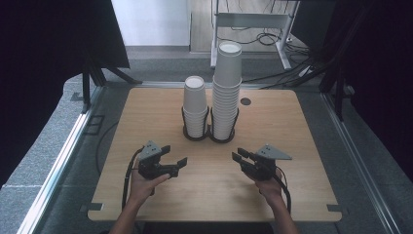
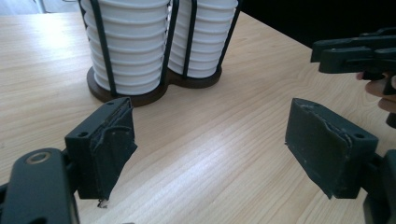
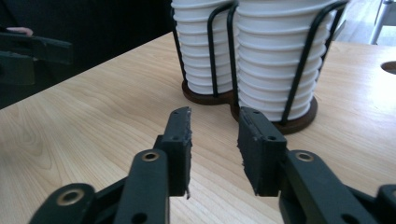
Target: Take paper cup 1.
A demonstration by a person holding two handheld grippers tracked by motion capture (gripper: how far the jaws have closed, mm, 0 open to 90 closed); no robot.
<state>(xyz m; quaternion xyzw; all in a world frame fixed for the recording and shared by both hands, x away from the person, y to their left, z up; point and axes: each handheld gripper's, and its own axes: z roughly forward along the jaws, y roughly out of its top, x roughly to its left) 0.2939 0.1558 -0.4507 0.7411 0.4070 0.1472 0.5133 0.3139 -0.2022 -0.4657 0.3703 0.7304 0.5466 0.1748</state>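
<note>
High view: two stacks of white ribbed paper cups stand in a black wire holder at desk centre, 12 o'clock from your grippers. No readable print.

Left gripper view: left gripper spread wide, empty.

Right gripper view: right gripper narrowly parted, empty.
</note>
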